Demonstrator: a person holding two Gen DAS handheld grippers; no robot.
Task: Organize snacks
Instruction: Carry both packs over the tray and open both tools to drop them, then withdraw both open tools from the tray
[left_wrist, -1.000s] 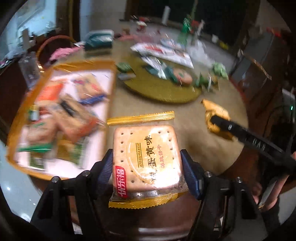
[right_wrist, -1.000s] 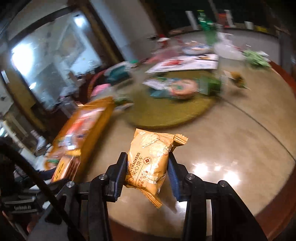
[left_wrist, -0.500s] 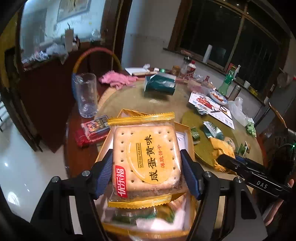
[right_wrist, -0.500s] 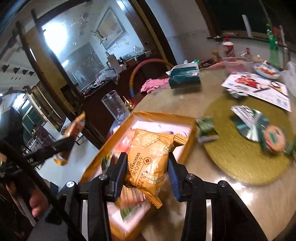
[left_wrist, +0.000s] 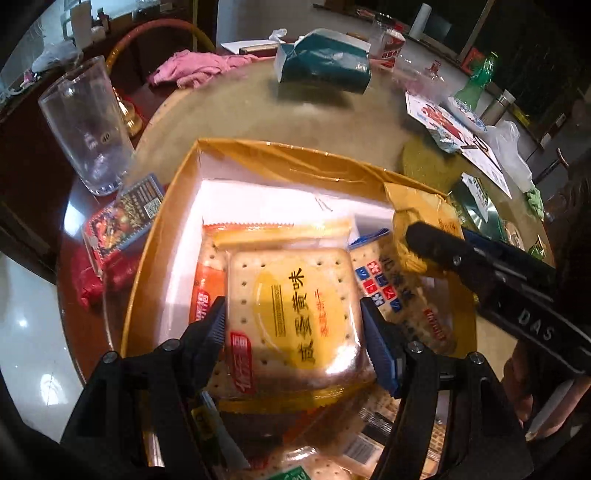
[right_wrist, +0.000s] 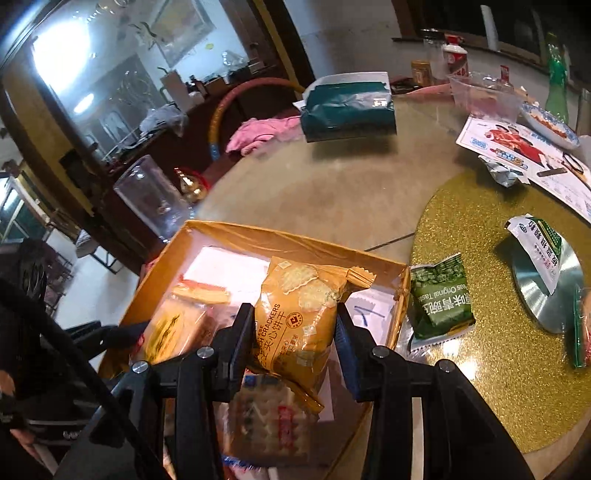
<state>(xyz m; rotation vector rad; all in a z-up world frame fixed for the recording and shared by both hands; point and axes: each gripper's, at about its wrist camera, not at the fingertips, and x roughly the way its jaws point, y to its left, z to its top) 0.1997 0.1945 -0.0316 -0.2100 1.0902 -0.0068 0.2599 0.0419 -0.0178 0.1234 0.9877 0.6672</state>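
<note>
My left gripper (left_wrist: 293, 332) is shut on a clear pack holding a square yellow biscuit (left_wrist: 288, 306). It hangs over a golden cardboard box (left_wrist: 295, 158) that holds several snack packs. My right gripper (right_wrist: 293, 326) holds an orange cracker pack (right_wrist: 295, 314) over the same box (right_wrist: 295, 243), near its right side. Its jaws are opening, and the pack still sits between the pads, off the box floor. In the left wrist view, the right gripper (left_wrist: 436, 243) comes in from the right with the orange pack (left_wrist: 417, 210).
Left of the box stand a tall glass (left_wrist: 85, 125) and a red packet (left_wrist: 118, 221). Beyond it lie a teal tissue pack (left_wrist: 325, 62) and a pink cloth (left_wrist: 199, 68). To the right, a gold glitter mat (right_wrist: 498, 350) carries a green pea pack (right_wrist: 439, 295) and a silver disc (right_wrist: 546, 288).
Both grippers have carried their packs from over the bare table to above the box. The left one now sits lower and closer over the packs inside.
</note>
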